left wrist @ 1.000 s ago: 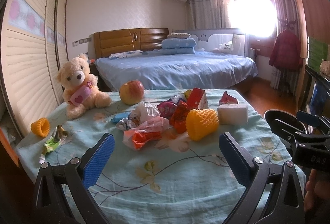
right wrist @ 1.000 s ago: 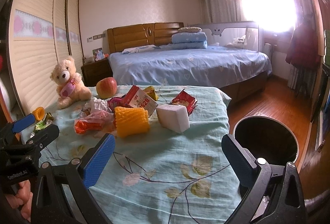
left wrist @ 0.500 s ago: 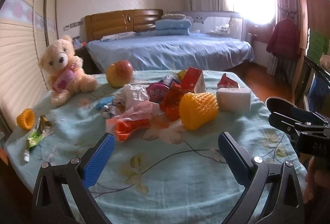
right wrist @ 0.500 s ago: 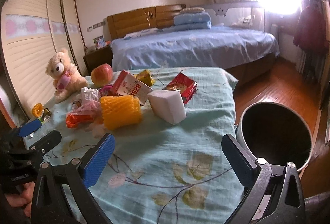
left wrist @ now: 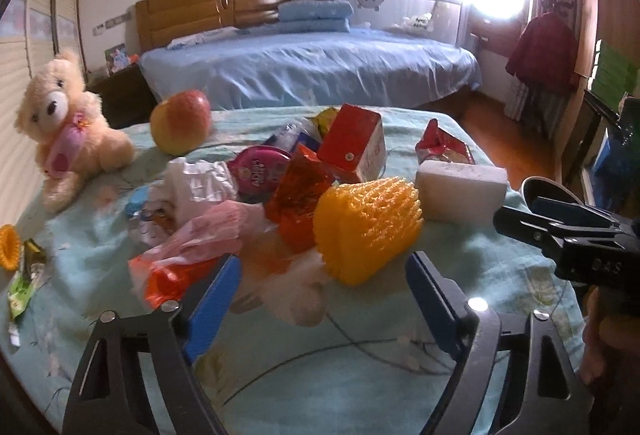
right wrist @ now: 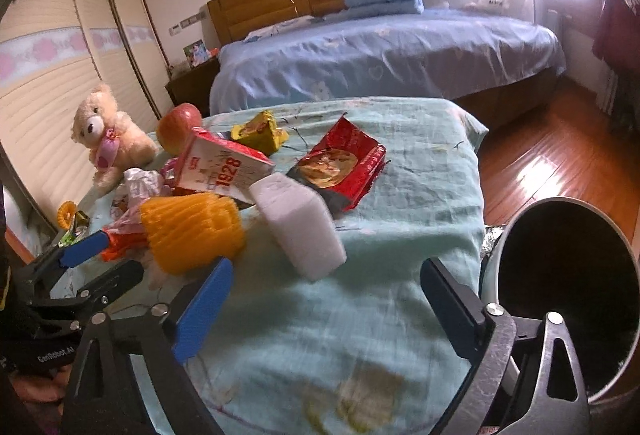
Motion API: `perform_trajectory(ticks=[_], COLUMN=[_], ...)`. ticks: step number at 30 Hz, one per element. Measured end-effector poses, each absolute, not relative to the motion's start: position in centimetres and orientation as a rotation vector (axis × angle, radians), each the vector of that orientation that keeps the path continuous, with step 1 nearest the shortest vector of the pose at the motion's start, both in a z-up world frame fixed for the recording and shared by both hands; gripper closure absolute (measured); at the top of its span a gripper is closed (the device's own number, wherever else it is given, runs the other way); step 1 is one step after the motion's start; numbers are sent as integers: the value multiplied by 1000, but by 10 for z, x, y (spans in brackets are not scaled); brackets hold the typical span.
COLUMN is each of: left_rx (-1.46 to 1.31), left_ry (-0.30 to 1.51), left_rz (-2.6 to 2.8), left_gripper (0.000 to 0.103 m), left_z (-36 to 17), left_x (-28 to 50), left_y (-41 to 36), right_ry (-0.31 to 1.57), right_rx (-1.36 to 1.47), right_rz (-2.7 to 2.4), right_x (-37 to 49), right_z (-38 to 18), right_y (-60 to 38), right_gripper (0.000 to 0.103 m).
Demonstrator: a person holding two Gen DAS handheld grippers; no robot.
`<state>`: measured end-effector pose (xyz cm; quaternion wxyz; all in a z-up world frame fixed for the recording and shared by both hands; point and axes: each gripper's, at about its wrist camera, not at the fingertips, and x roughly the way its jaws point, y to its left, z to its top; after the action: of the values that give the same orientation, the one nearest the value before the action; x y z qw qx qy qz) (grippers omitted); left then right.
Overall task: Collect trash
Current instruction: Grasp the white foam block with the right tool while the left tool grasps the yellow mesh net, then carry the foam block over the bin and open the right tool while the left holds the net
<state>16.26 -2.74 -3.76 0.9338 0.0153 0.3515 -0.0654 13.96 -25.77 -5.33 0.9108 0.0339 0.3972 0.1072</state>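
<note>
Trash sits heaped on the pale green floral cloth [left wrist: 360,375] over the table, filling the middle of the left wrist view. At the near edge of the heap lies a yellow foam fruit net [left wrist: 368,231], with a white foam block [left wrist: 460,191] just right of it and a pink plastic bag [left wrist: 200,239] to its left. Behind them sit a red carton [left wrist: 352,147], a crinkled orange-red wrapper [left wrist: 300,195] and a pink round lid [left wrist: 260,171]. A red snack packet [right wrist: 344,167] lies farther back, beside the white block in the right wrist view.

The left gripper [left wrist: 320,299] has its blue-padded jaws spread, having just been narrowing, with nothing pinched; the yellow net lies just beyond its tips. The right gripper [right wrist: 324,307] is likewise spread, also just narrowing, holding nothing, the white block just ahead of it.

A teddy bear [left wrist: 64,131] and an apple [left wrist: 182,121] sit at the upper left of the table. A dark round bin [right wrist: 568,295] stands at the right edge of the right wrist view, beside the table. A blue-sheeted bed [left wrist: 312,67] fills the background.
</note>
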Motion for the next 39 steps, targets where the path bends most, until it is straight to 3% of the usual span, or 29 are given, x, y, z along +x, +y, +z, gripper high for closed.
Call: perform_trajectory(ticks=[4, 8, 10, 11, 12, 18, 39], left_rx=[28, 20, 4, -1, -4, 17, 83], left_ry=[740, 766, 783, 789, 797, 762, 728], left_rz=[-150, -179, -205, -215, -228, -240, -403], left_gripper=[30, 44, 57, 71, 78, 87, 90], left_z=[-44, -50, -53, -54, -55, -52, -32], left_x=[178, 188, 190, 191, 191, 178, 143], left_y=[-31, -37, -40, -41, -42, -45, -104], right_ry=[846, 869, 885, 890, 895, 886, 799], right_rx=[77, 77, 75, 75, 78, 95, 156], right_rz=[240, 274, 286, 294, 304, 306, 75], right_x=[154, 163, 167, 168, 168, 152, 76], right_z=[-58, -62, -65, -66, -67, -64, -38], right_y=[-257, -252, -249, -247, -245, -244, -322], right_gripper=[23, 30, 50, 56, 66, 69, 69])
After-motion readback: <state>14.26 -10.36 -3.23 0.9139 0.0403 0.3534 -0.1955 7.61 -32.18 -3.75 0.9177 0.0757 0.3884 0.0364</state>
